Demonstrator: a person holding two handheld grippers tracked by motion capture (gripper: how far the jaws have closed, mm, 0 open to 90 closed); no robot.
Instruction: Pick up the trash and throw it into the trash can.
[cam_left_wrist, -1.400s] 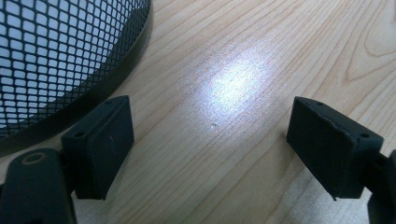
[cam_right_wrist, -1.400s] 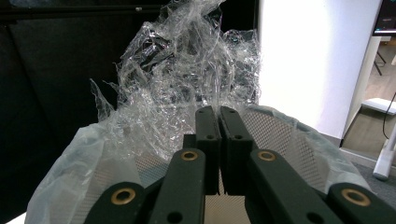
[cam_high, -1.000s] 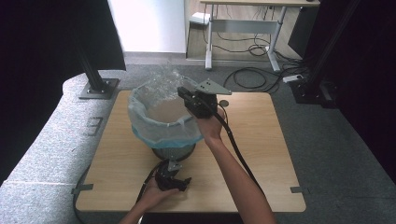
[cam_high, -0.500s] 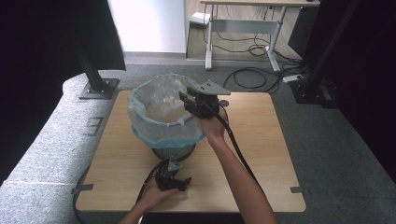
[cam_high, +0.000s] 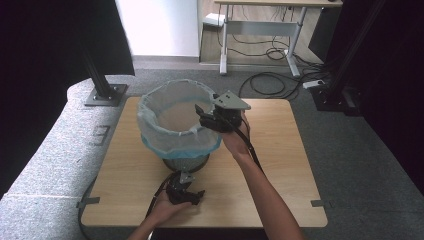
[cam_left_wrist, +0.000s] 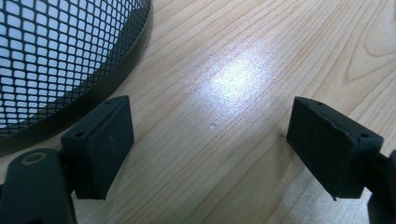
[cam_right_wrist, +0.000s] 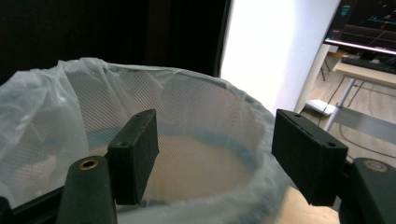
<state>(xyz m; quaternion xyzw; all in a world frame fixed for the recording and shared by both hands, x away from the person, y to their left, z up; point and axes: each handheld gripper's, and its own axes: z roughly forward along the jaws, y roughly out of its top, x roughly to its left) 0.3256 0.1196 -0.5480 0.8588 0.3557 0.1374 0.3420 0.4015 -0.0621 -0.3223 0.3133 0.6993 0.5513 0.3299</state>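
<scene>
We hold the right gripper (cam_high: 203, 114) at the near right rim of the bin (cam_high: 186, 162), which stands mid-table (cam_high: 280, 150), its bag (cam_high: 165, 137) folded over the rim. Its jaws have just been opening; they stand apart, and in the right gripper view the rim lies low between the pads, with neither pad pressing on it. Our left gripper (cam_high: 186, 176) rests low by the bin's base, jaws wide apart over bare wood, holding nothing.
</scene>
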